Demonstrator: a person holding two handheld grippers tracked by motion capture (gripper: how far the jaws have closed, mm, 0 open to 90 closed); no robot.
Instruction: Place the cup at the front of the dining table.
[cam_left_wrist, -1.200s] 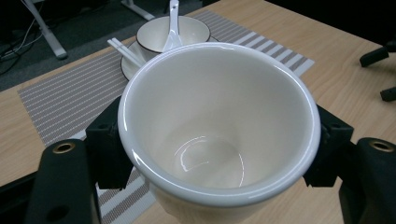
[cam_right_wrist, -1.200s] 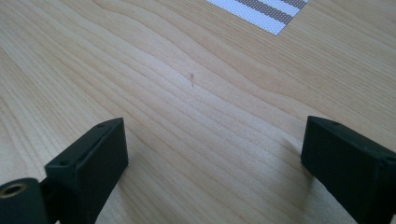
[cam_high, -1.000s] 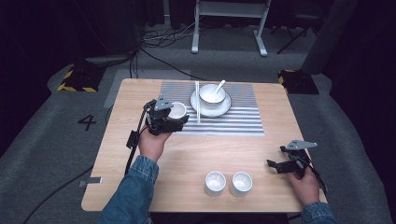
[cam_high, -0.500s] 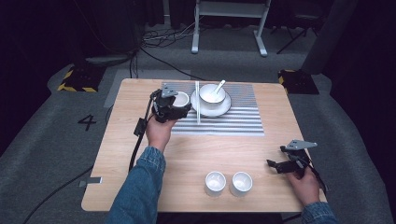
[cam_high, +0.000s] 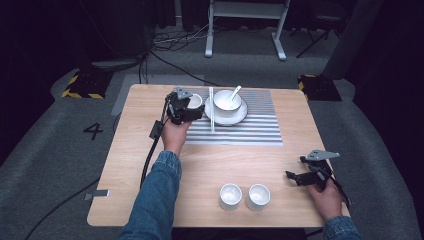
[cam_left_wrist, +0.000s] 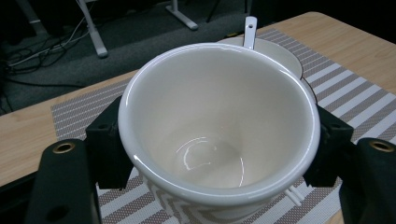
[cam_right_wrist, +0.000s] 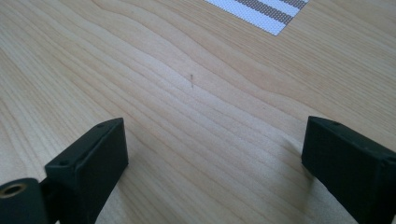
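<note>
**Cup held over the striped mat at the table's far side**

The left gripper (cam_high: 192, 106) was clamped on a white cup (cam_left_wrist: 219, 126), its two black jaws pressed against opposite sides of the cup's wall just below the rim. In the left gripper view the cup sat upright between the jaws, its glazed inside bare and catching the light. Below it lay the grey-and-white striped placemat (cam_left_wrist: 355, 100), and from the high view the cup (cam_high: 194, 101) was at the mat's far left corner; whether its base touched the mat could not be told. A pair of white chopsticks (cam_high: 211, 115) lay just to its right, running lengthwise down the placemat (cam_high: 250, 132). Beyond them stood a white bowl (cam_high: 226, 101) on a white plate (cam_high: 239, 116), with a white spoon (cam_high: 234, 93) leaning out of the bowl; the spoon's handle (cam_left_wrist: 250, 30) and the bowl's rim (cam_left_wrist: 280, 51) showed behind the held cup. A denim sleeve (cam_high: 155, 195) reached up from the near edge to the left hand (cam_high: 175, 136), and a black cable (cam_high: 150, 152) trailed down beside it.

Well apart, near the table's right edge, the right gripper (cam_high: 296, 176) rested low over the bare wooden table (cam_right_wrist: 196, 116), its jaws standing wide with nothing between them. Two more white cups (cam_high: 230, 196) (cam_high: 259, 196) stood side by side near the front edge, between the two arms.
</note>
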